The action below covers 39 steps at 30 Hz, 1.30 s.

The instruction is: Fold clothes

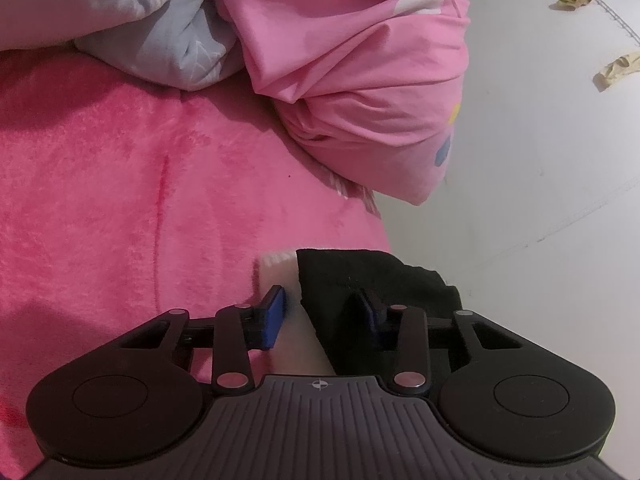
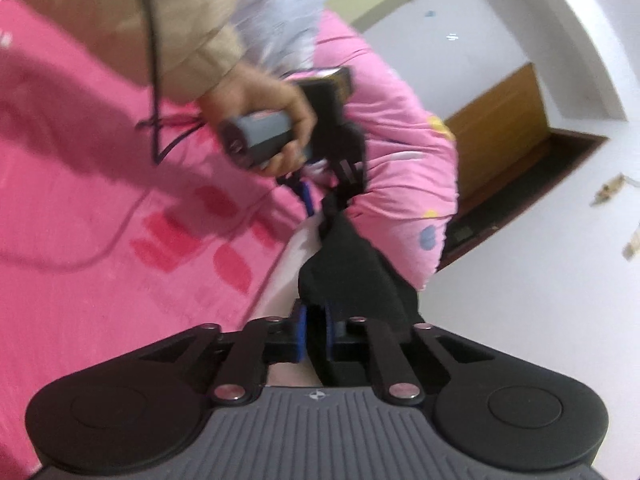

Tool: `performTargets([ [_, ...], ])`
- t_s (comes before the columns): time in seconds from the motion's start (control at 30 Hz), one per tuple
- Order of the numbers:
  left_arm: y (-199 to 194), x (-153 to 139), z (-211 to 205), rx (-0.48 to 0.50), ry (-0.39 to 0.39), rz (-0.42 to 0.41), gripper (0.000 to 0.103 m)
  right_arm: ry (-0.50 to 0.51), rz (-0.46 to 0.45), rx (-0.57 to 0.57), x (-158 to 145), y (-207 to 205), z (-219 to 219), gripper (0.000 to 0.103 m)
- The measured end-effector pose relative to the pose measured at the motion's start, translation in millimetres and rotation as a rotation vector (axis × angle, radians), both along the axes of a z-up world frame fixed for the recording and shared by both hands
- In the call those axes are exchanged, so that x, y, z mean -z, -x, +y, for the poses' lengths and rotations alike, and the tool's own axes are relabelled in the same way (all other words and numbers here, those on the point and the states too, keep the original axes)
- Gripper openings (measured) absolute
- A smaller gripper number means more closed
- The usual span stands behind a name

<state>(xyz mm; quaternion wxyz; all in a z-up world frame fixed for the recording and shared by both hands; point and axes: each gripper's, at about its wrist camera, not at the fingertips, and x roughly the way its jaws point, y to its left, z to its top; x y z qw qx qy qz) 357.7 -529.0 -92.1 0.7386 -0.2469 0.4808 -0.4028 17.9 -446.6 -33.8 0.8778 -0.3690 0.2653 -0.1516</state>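
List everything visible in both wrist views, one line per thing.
black garment: one, black, at the bed edge, stretched between both tongs
pale cloth: one, whitish, under the black garment
blanket: one, pink plush, covering the bed
pink bedding: one bundle, pink with a print, at the bed edge
grey bedding: one bundle, pale grey-blue, behind the blanket
floor: white, beside the bed, with a few scraps
left tongs: black, blue pads, partly open around the garment
right tongs: black, blue pads, shut on the garment
hand: one, beige sleeve, gripping the left handle
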Motion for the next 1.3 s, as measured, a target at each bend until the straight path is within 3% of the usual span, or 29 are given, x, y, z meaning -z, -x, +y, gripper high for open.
performTargets([
  [0.17, 1.7, -4.2, -1.8, -0.005, -0.008, -0.047, 0.018, -0.137, -0.144, 0.034, -38.7, 15.1, -20.3, 0.002],
  [0.3, 4.5, -14.7, -7.1, 0.006, -0.008, -0.106, 0.015, -0.251, -0.249, 0.052, -73.7, 25.5, -44.0, 0.002],
  [0.47, 4.1, -22.2, -8.8, 0.031, 0.011, -0.121, 0.015, -0.377, -0.327, 0.033, -108.3, 30.2, -75.1, 0.002],
  [0.6, 1.7, -15.0, -5.5, 0.029, 0.014, -0.098, 0.016, -0.444, -0.315, 0.008, -110.7, 30.9, -83.0, 0.002],
  [0.93, -5.6, -2.0, 4.4, 0.034, 0.061, -0.004, 0.018, -0.443, -0.265, -0.04, -96.9, 28.8, -78.4, 0.002],
  [1.13, -2.9, -0.7, 17.9, 0.026, 0.058, 0.063, 0.035, -0.45, -0.232, -0.052, -84.9, 25.7, -71.9, 0.002],
  [1.3, 1.5, -12.5, 35.8, 0.025, 0.088, 0.085, 0.036, -0.5, -0.26, -0.044, -91.0, 27.0, -79.7, 0.002],
])
